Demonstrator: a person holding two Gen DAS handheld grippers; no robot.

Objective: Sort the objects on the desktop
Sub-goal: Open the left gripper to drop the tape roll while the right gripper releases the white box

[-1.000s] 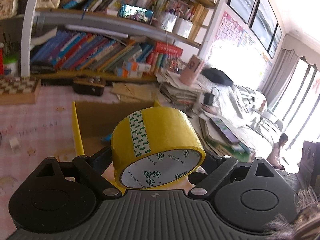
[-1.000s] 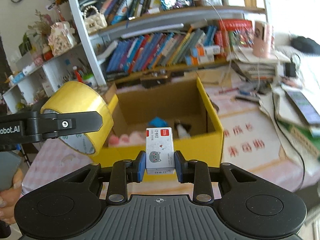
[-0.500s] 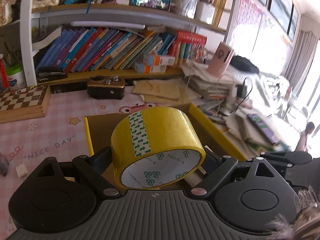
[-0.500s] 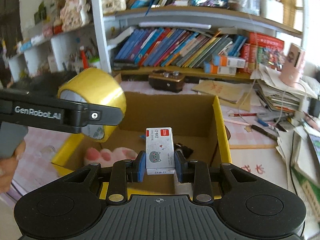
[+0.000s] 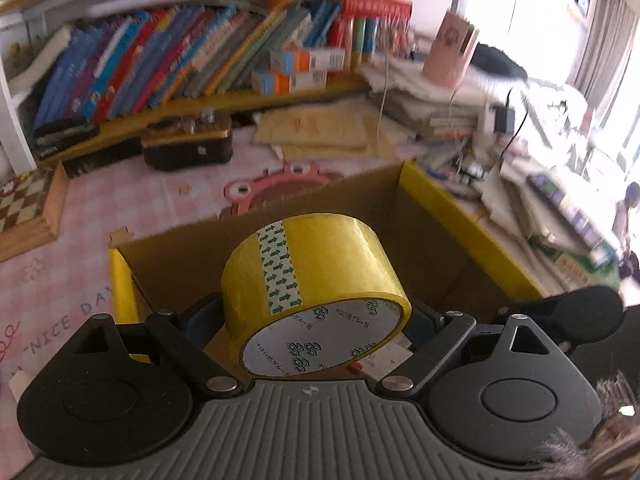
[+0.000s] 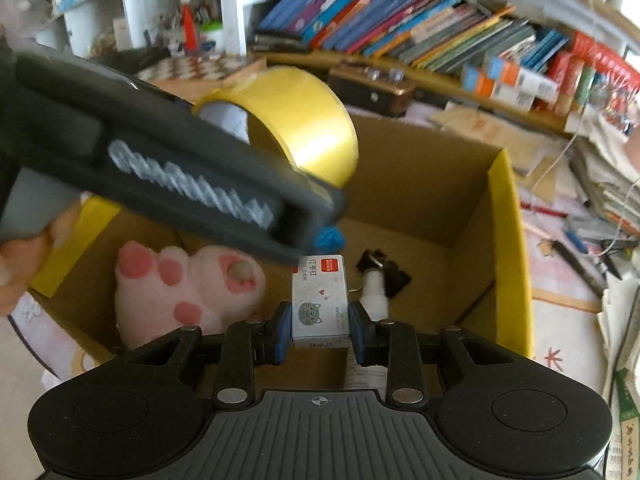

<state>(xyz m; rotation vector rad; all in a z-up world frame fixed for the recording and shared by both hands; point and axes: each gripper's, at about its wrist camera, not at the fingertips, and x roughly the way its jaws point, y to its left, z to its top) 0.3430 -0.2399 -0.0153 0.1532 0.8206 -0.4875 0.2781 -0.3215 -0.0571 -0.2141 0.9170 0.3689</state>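
Note:
My left gripper [image 5: 316, 316] is shut on a yellow tape roll [image 5: 312, 280] and holds it over the open yellow cardboard box [image 5: 448, 216]. The roll also shows in the right wrist view [image 6: 300, 120], above the box's left half. My right gripper [image 6: 320, 320] is shut on a small white staple box with a cat print [image 6: 320, 300], held over the inside of the cardboard box [image 6: 508, 240]. Inside lie a pink paw plush [image 6: 180, 284], a blue item [image 6: 330, 238] and a black binder clip with a white piece [image 6: 380, 276].
A bookshelf [image 5: 200, 60] runs along the back. A brown case [image 5: 188, 146] and a chessboard [image 5: 24, 208] lie on the pink mat left of the box. Paper stacks, cables and a pink cup [image 5: 450, 52] crowd the right side.
Both grippers have moved forward and down over the cardboard box. The tape roll now hangs above the box interior and the staple box is lower inside it. Both grips are unchanged.

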